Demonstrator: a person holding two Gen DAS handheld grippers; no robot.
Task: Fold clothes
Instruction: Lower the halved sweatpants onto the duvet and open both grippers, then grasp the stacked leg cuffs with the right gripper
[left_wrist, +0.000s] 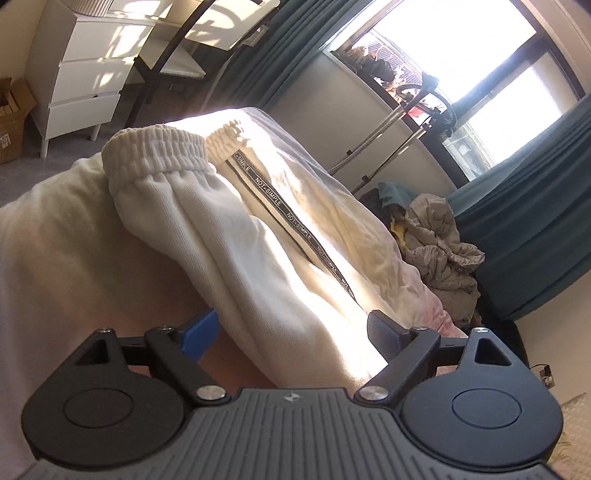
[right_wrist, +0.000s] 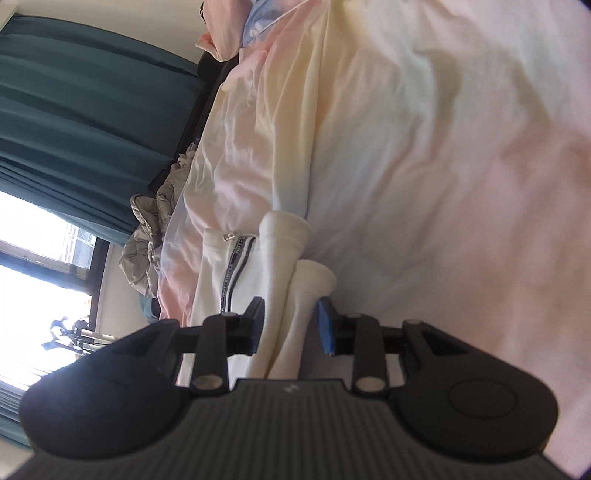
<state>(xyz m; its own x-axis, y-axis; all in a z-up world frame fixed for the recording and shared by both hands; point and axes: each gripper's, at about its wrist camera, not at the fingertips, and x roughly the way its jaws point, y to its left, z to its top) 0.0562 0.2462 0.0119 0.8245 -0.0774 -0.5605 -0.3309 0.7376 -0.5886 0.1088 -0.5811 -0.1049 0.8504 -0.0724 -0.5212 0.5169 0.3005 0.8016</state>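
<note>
White sweatpants (left_wrist: 221, 229) with a grey "NOT-SIMPLE" side stripe (left_wrist: 295, 225) lie folded lengthwise on the bed, elastic waistband (left_wrist: 155, 151) at the far end. My left gripper (left_wrist: 291, 332) is open, its fingers on either side of the pants' near end. In the right wrist view the same pants (right_wrist: 273, 295) run between the fingers of my right gripper (right_wrist: 290, 325), with the cuffed leg ends (right_wrist: 284, 229) beyond. The jaws stand a little apart around the fabric and do not visibly pinch it.
The pastel bed sheet (right_wrist: 443, 147) covers the bed. A crumpled grey garment pile (left_wrist: 439, 240) lies on the floor by teal curtains (left_wrist: 535, 221) and a bright window (left_wrist: 480, 74). A white drawer unit (left_wrist: 85, 74) and a cardboard box (left_wrist: 11, 118) stand at far left.
</note>
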